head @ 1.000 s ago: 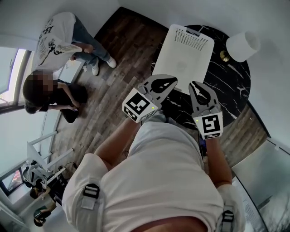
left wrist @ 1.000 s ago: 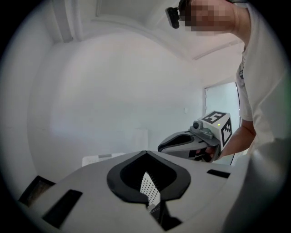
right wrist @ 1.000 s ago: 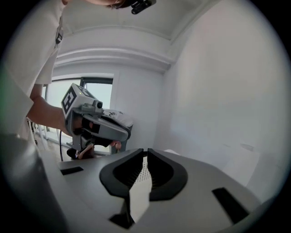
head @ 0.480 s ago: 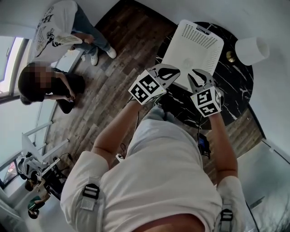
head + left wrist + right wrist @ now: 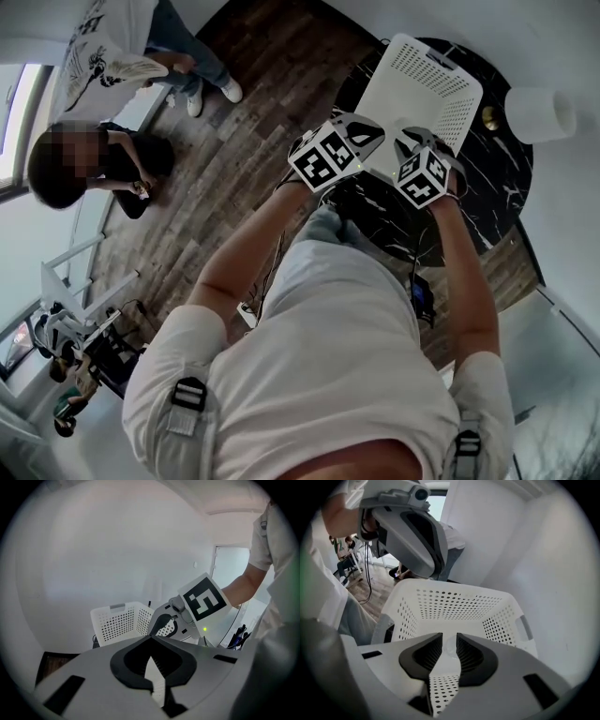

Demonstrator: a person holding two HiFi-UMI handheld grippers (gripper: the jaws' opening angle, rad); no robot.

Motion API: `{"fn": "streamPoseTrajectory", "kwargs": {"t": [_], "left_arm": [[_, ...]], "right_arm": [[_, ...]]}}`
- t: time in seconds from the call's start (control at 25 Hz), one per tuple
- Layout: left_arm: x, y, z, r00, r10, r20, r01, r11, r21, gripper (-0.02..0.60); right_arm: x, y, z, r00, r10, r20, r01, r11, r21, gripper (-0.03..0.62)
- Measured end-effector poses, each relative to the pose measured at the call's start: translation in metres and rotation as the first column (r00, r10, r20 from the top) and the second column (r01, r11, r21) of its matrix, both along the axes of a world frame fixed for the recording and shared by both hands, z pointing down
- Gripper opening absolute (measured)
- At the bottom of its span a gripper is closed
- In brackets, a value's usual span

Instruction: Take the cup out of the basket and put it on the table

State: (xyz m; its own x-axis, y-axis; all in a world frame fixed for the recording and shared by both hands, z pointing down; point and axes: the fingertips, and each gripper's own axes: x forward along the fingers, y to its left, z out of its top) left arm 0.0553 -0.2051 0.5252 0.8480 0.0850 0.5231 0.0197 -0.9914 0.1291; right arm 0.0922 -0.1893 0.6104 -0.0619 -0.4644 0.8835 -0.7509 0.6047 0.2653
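Right gripper view: the right tool [image 5: 449, 637] hangs above the white perforated plastic basket [image 5: 454, 604], jaws opening and empty. The clear cup [image 5: 449, 651] lies on the basket's floor. This looks like the reaching step; next, it would lower around the cup. The left tool [image 5: 151, 640] is closed and empty.

Head view overhead, both gripper views facing basket [image 5: 459, 604]

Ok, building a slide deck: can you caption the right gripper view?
Right gripper, jaws opening and gripping nothing, aimed into the white perforated basket.
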Motion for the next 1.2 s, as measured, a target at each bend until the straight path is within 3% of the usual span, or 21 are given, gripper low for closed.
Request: {"fn": "streamPoseTrajectory", "kwargs": {"t": [0.24, 0.56, 0.68, 0.8, 1.04, 1.2], "left_arm": [[-0.003, -0.008, 0.022, 0.995, 0.046, 0.088, -0.045, 0.999, -0.012, 0.005], [-0.002, -0.013, 0.027, 0.993, 0.055, 0.103, -0.054, 0.998, -0.014, 0.005], [-0.003, -0.014, 0.030, 0.993, 0.052, 0.110, -0.050, 0.999, -0.020, 0.005], [-0.005, -0.015, 0.032, 0.993, 0.040, 0.111, -0.038, 0.999, -0.026, 0.005], [-0.007, -0.012, 0.027, 0.995, 0.028, 0.097, -0.026, 0.999, -0.020, 0.005], [-0.008, -0.006, 0.020, 0.997, 0.022, 0.077, -0.022, 1.000, -0.012, 0.005]], "right_arm": [[0.007, -0.008, 0.048, 0.997, -0.043, -0.060, 0.032, 0.984, -0.175, 0.104], [0.007, -0.005, 0.087, 0.990, -0.095, -0.102, 0.062, 0.954, -0.293, 0.106], [0.010, -0.006, 0.094, 0.987, -0.110, -0.120, 0.069, 0.951, -0.302, 0.099], [0.013, -0.006, 0.096, 0.985, -0.118, -0.122, 0.077, 0.951, -0.298, 0.028], [0.015, -0.003, 0.087, 0.987, -0.113, -0.115, 0.080, 0.963, -0.257, 0.028], [0.015, -0.005, 0.061, 0.990, -0.086, -0.112, 0.065, 0.982, -0.179, 0.026]]}}
